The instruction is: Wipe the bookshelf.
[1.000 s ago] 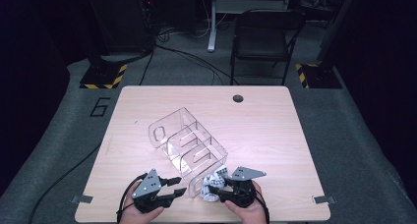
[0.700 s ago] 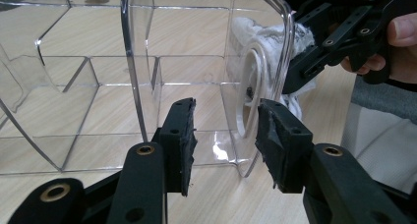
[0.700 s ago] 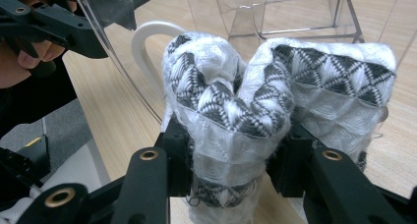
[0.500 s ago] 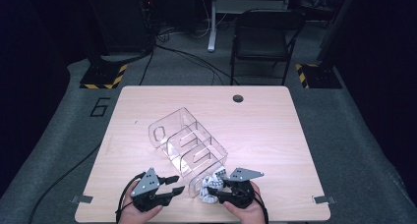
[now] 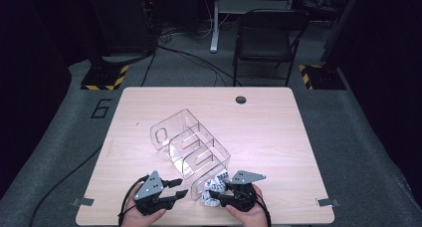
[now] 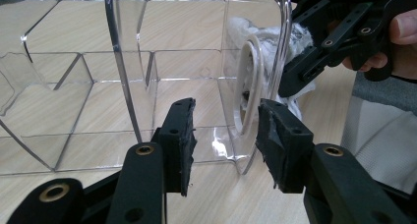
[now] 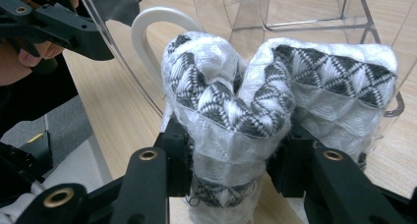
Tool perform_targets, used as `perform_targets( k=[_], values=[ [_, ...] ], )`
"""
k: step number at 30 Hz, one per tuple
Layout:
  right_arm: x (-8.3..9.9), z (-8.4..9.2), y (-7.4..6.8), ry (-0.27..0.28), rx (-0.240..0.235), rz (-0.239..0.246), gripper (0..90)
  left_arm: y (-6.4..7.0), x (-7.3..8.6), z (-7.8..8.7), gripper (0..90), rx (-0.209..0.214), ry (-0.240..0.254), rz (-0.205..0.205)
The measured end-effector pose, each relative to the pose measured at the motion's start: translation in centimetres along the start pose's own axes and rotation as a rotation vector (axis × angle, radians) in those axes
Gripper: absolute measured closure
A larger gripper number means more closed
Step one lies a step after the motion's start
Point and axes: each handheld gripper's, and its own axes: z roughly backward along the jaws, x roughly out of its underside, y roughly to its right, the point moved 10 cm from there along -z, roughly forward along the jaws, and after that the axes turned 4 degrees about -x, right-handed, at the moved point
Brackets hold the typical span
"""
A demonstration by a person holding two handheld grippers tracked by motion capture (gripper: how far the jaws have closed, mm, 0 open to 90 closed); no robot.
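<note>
Broadly, we see a pale wooden rectangular table carrying every item in the scene. Next in size, a clear acrylic organiser with several upright dividers lies diagonally near the table's middle, its near end facing the person's side; we judge this orientation lets the compartments be loaded from the front edge. Its transparent end wall, which has an oval cut-out, stands just beyond the left gripper's pads in the left gripper view. Smaller again, the right gripper is clamped on a folded black-and-white patterned cloth with a fluffy white fringe; its pads press the bundle from both sides, squeezing it narrow, presumably so that it fits a slot. The cloth sits at the organiser's near end, touching or just beside that wall. The left gripper hovers just left of it, its jaws apart and holding nothing, with the wall's lower corner standing near or between the pads; we judge it ready to steady the organiser while the cloth goes in. Insertion does not look complete.
</note>
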Motion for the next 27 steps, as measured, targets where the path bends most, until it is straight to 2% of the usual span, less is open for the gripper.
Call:
perform_targets(
  k=[6, 13, 16, 27],
  values=[
    [-0.01, 0.01, 0.04, 0.000, 0.003, 0.000, 58.3, -0.19, 0.00, 0.15, 57.7, -0.002, 0.003, 0.020],
    [-0.02, 0.05, 0.09, 0.000, 0.006, 0.001, 58.3, -0.48, -0.06, 0.26, 57.7, -0.013, 0.005, 0.004],
    [-0.01, 0.05, 0.11, 0.000, 0.007, 0.002, 58.2, -0.43, -0.09, 0.26, 57.7, -0.012, 0.010, 0.018],
    [-0.09, 0.14, 0.19, 0.004, 0.010, 0.004, 58.3, -0.58, 0.03, 0.32, 57.8, -0.015, 0.003, 0.024]
  ],
)
